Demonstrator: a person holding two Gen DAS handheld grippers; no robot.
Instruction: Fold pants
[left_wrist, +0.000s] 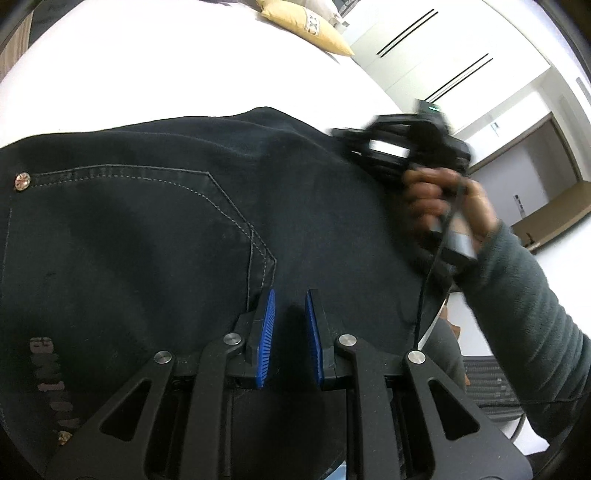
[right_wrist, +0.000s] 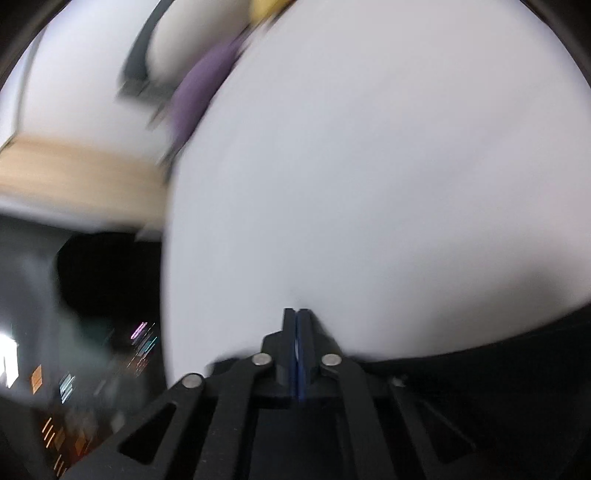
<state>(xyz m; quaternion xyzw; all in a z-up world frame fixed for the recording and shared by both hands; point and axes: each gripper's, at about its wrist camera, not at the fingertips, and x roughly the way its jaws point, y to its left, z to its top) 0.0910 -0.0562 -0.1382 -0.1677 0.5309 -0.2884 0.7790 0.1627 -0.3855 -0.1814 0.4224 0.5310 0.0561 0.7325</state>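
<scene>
Pants (left_wrist: 147, 229) on bed (left_wrist: 166, 74) — left claw (left_wrist: 290, 328) parted; right claw (right_wrist: 297, 354) closed

The left gripper (left_wrist: 290, 338) is showing black arms, blue ribbed pads, silver screws; the hand (left_wrist: 448, 206) is wearing a grey-green sleeve (left_wrist: 517, 295).

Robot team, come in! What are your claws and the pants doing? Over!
Left gripper open, over the pants. Right gripper shut, nothing seen between its fingers. Pants spread on the white bed. Nothing in the way.

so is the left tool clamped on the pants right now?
No: the left tool is open, a clear gap showing between its blue pads above the dark pants.
</scene>
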